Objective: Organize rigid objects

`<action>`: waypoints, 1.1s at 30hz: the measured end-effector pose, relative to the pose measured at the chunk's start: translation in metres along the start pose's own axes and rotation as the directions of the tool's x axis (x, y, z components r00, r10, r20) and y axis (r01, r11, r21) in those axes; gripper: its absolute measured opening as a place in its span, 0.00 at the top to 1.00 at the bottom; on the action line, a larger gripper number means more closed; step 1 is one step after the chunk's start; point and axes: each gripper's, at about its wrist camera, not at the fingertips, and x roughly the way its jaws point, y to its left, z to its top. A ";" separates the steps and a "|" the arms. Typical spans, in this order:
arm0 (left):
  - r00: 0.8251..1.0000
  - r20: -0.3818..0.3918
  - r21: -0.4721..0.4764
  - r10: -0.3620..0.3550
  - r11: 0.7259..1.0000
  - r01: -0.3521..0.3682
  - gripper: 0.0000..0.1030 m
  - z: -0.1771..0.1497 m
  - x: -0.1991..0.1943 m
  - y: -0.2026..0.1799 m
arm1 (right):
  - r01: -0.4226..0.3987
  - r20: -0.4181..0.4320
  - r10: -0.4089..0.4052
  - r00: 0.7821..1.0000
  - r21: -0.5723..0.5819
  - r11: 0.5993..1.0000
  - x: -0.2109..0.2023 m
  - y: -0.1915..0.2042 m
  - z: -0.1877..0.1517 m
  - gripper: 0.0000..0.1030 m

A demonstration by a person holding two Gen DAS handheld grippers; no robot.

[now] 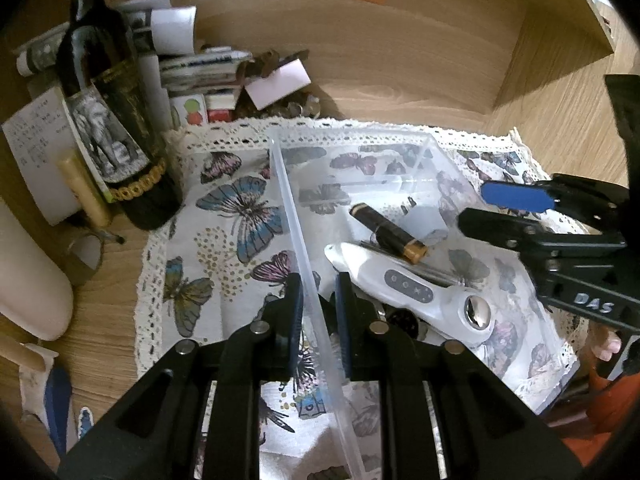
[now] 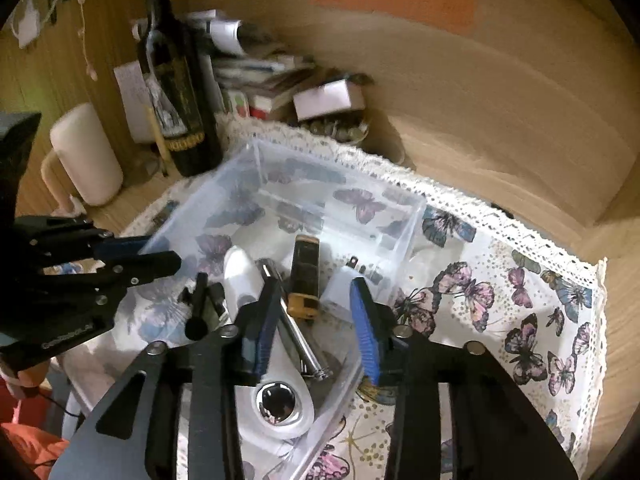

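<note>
A clear plastic box (image 1: 292, 216) (image 2: 412, 216) stands on a butterfly cloth. In it lie a white handheld device with a chrome button (image 1: 408, 286) (image 2: 280, 400), a black and gold lighter (image 1: 388, 234) (image 2: 306, 276), a white plug adapter (image 2: 340, 288), a metal rod (image 2: 296, 328) and a black tool (image 2: 198, 304). My left gripper (image 1: 318, 300) straddles the box's left wall with a small gap, and it also shows in the right wrist view (image 2: 156, 252). My right gripper (image 2: 316, 320) is open and empty above the box's contents, and it also shows in the left wrist view (image 1: 476, 206).
A dark wine bottle (image 1: 108, 120) (image 2: 176, 80) stands left of the box. Behind it lie stacked papers and small boxes (image 1: 200, 68). A pale cylinder (image 2: 86, 156) stands at the left. A wooden wall (image 1: 400, 60) closes the back and right.
</note>
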 end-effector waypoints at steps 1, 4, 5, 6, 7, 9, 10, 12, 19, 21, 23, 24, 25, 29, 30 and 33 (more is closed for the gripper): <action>1.000 0.006 0.002 0.006 1.000 -0.006 0.85 0.001 -0.003 -0.001 | -0.001 0.015 0.001 1.000 0.006 1.000 -0.005 -0.001 0.000 0.61; 0.999 0.044 0.009 0.021 1.000 -0.022 0.85 0.006 -0.016 -0.005 | -0.006 0.056 0.004 0.998 0.026 1.000 -0.019 -0.004 0.000 0.56; 0.998 0.065 0.014 0.025 1.000 -0.026 0.85 0.007 -0.024 -0.007 | -0.002 0.068 0.000 0.998 0.028 1.000 -0.024 -0.005 -0.001 0.56; 0.996 0.084 0.017 0.026 0.999 -0.028 0.85 0.009 -0.029 -0.010 | 0.004 0.083 -0.007 0.997 0.030 1.000 -0.030 -0.005 -0.002 0.53; 0.994 0.104 0.021 0.030 0.999 -0.033 0.85 0.010 -0.035 -0.013 | 0.009 0.100 -0.013 0.995 0.034 0.999 -0.036 -0.006 -0.003 0.47; 0.988 0.151 0.032 0.039 0.999 -0.044 0.84 0.011 -0.047 -0.020 | 0.022 0.148 -0.028 0.989 0.047 0.999 -0.050 -0.009 -0.005 0.39; 0.984 0.172 0.034 0.041 0.998 -0.047 0.80 0.011 -0.053 -0.024 | 0.029 0.171 -0.038 0.984 0.056 0.998 -0.058 -0.010 -0.006 0.32; 0.977 0.213 0.031 0.031 0.999 -0.038 0.66 0.012 -0.064 -0.030 | 0.038 0.215 -0.053 0.975 0.074 0.997 -0.072 -0.013 -0.010 0.24; 0.933 0.356 0.027 0.047 0.998 -0.060 0.25 0.005 -0.093 -0.052 | 0.075 0.326 -0.112 0.939 0.123 0.989 -0.114 -0.022 -0.029 0.07; 0.918 0.393 0.030 0.051 0.997 -0.068 0.18 0.002 -0.100 -0.058 | 0.087 0.356 -0.130 0.925 0.134 0.987 -0.123 -0.022 -0.035 0.01; 0.900 0.432 0.036 0.060 0.996 -0.083 0.10 -0.003 -0.109 -0.064 | 0.102 0.387 -0.150 0.910 0.140 0.985 -0.132 -0.022 -0.041 0.00; 0.885 0.460 0.037 0.070 0.994 -0.098 0.09 -0.006 -0.114 -0.067 | 0.107 0.396 -0.154 0.905 0.140 0.984 -0.135 -0.022 -0.044 0.00; 0.874 0.480 0.038 0.078 0.993 -0.109 0.06 -0.008 -0.117 -0.070 | 0.109 0.406 -0.157 0.900 0.139 0.984 -0.139 -0.021 -0.046 0.00; 0.840 0.536 0.035 0.085 0.992 -0.123 0.03 -0.014 -0.129 -0.079 | 0.122 0.441 -0.173 0.881 0.141 0.982 -0.150 -0.018 -0.054 0.00; 0.838 0.540 0.036 0.083 0.992 -0.121 0.03 -0.015 -0.131 -0.080 | 0.122 0.445 -0.173 0.879 0.141 0.982 -0.151 -0.018 -0.055 0.00; 0.835 0.545 0.033 0.078 0.993 -0.114 0.02 -0.016 -0.132 -0.082 | 0.117 0.453 -0.172 0.875 0.147 0.982 -0.154 -0.018 -0.059 0.00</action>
